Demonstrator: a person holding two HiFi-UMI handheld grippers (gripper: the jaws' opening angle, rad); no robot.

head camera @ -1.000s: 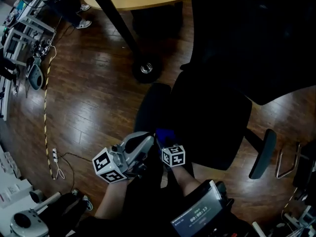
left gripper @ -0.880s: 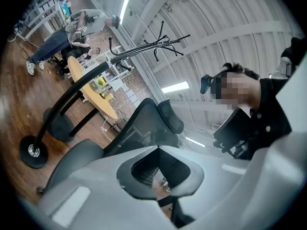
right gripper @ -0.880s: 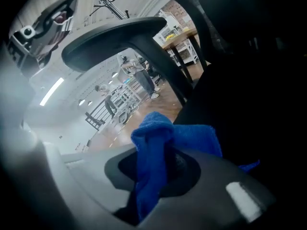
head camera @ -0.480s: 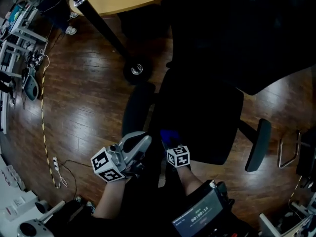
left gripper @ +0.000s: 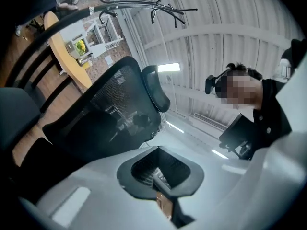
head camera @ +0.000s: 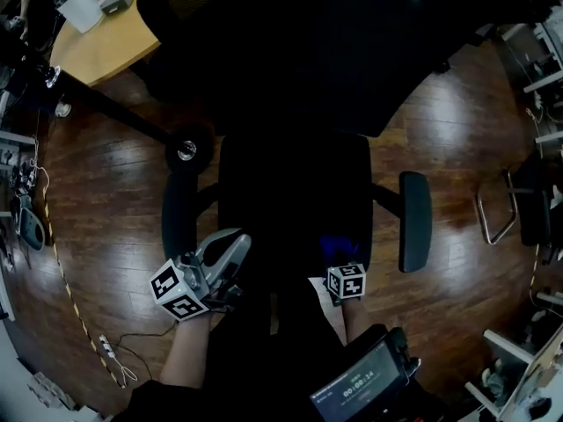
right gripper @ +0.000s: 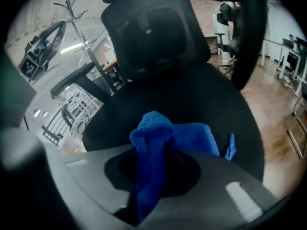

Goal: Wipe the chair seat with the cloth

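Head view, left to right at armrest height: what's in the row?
Black left chair armrest → black chair seat → black right chair armrest → bent chrome tube frame.

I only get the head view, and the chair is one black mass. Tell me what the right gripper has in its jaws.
Observer: The right gripper is shut on a blue cloth, bunched up between its jaws.
Operator: Report where that cloth sits on the chair.
Observer: Its loose end lies over the front part of the seat; I cannot confirm that it presses down.
Operator: Now give me the left gripper.
Observer: The left gripper is shut and empty, aimed up at the backrest rather than at the seat.
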